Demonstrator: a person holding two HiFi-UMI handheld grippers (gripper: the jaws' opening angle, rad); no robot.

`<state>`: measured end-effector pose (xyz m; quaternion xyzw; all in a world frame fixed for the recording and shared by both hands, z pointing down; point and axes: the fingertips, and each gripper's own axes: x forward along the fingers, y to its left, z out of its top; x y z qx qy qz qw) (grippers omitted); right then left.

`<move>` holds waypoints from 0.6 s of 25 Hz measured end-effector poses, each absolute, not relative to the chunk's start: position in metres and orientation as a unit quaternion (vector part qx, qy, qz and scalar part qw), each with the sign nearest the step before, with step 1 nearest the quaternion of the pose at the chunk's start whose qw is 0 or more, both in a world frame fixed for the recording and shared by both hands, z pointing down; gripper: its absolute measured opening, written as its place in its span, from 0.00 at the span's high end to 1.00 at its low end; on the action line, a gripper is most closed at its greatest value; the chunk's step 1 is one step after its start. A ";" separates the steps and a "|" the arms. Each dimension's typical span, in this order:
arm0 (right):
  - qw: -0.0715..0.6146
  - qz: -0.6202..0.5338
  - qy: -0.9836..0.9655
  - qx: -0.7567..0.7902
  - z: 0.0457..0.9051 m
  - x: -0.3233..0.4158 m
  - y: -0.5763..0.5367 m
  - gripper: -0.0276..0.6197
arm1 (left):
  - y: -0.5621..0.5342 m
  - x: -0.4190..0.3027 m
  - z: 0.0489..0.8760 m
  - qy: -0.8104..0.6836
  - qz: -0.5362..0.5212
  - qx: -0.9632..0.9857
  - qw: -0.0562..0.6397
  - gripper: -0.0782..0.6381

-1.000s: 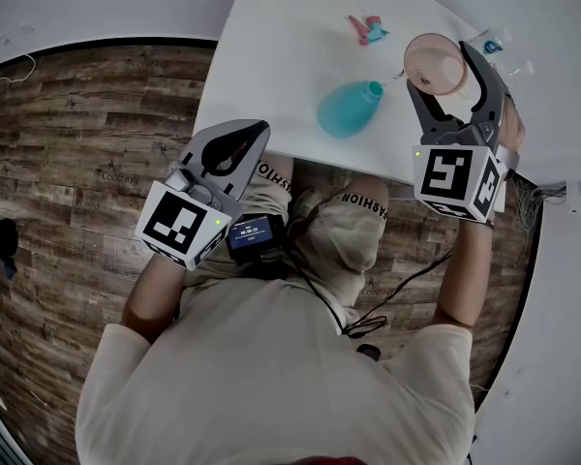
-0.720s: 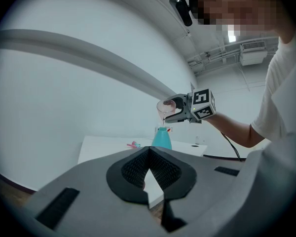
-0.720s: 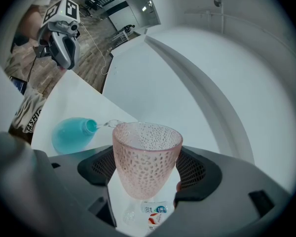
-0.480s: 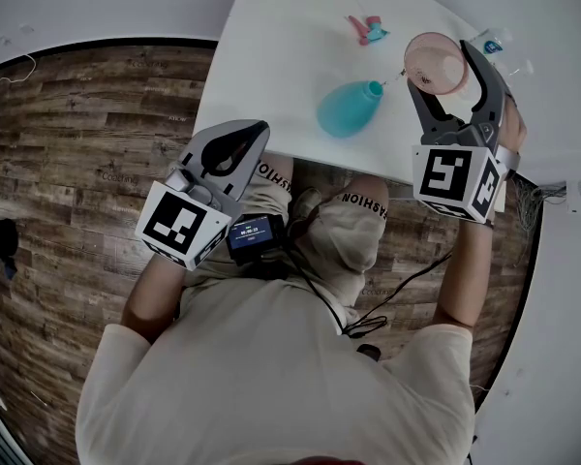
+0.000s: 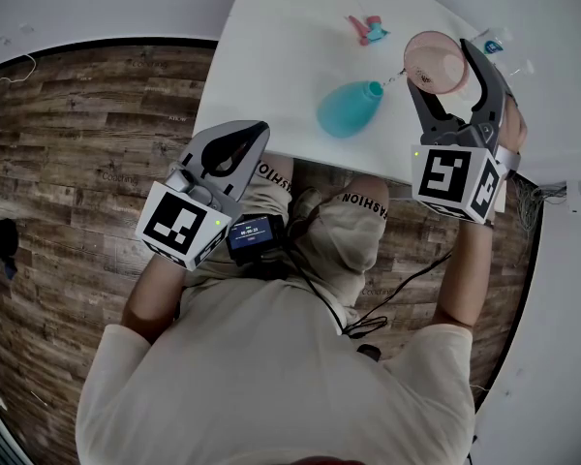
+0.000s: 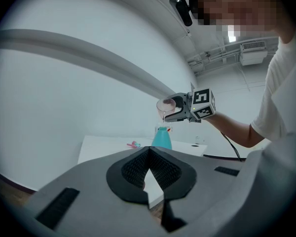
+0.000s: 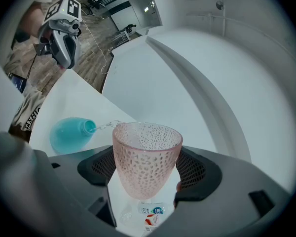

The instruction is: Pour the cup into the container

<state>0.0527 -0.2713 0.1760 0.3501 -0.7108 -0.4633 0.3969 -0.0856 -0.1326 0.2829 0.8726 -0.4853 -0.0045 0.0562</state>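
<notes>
Pink dimpled cup (image 7: 147,157) — teal container (image 7: 66,135) — white table (image 5: 271,56), brown wood-plank floor (image 5: 77,143).

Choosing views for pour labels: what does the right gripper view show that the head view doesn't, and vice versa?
Right gripper view only: the dimpled wall of the pink cup, clamped on both sides by the pads of the right tongs.
Head view only: the pink-and-blue item on the table, the device at the person's waist, and the left tongs closed on nothing, off the table edge.
Both: a thin stream running from the cup's rim into the mouth of the teal container.
</notes>
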 end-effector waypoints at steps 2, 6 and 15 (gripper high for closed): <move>0.396 -0.465 -0.710 0.350 0.176 0.052 -0.271 0.39 | -0.132 -0.085 0.283 -0.485 -0.005 0.873 0.056 0.88; 0.397 -0.468 -0.708 0.350 0.175 0.052 -0.271 0.39 | -0.133 -0.085 0.282 -0.485 -0.004 0.873 0.057 0.88; 0.397 -0.476 -0.703 0.349 0.176 0.051 -0.270 0.39 | -0.132 -0.085 0.283 -0.486 -0.002 0.872 0.058 0.88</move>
